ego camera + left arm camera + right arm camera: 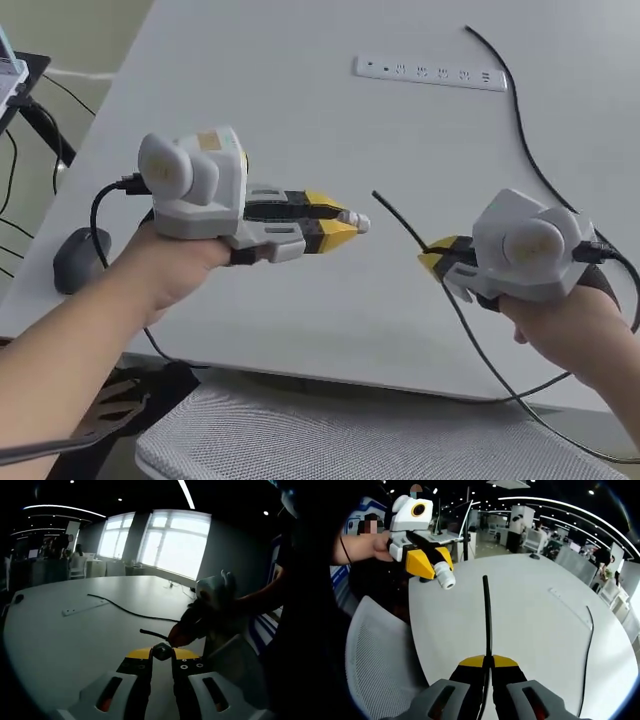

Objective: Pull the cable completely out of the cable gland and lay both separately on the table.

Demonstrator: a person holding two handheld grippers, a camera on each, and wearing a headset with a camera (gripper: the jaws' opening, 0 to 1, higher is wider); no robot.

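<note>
**A:** Where is the cable gland now?

**B:** The pale cable gland [360, 223] sits at the tip of the left gripper [343, 222]. The yellow fingers are closed on it from both sides. In the left gripper view the gland [161, 651] is pressed between them.

**A:** And the cable?

**B:** The black cable [400, 220] is in the right gripper [432, 256], and those fingers are clamped together on it. In the right gripper view the cable [487, 615] rises straight from between the fingertips. Its free end points toward the gland but does not touch it; there is a clear gap between the two.

**A:** So the cable is out of the gland?

**B:** Yes, fully out. Both are held up above the white bench [300, 110], near its front edge, and neither lies on it yet.

**A:** Where does the other part of the cable go?

**B:** It hangs from the right gripper down past the bench edge, in front of a grey mesh chair [350, 440].

**A:** What else is on the bench?

**B:** A white power strip [430, 72] at the far side, another black wire [520, 130] that runs beside it, and a dark mouse [78, 258] at the left edge.
</note>
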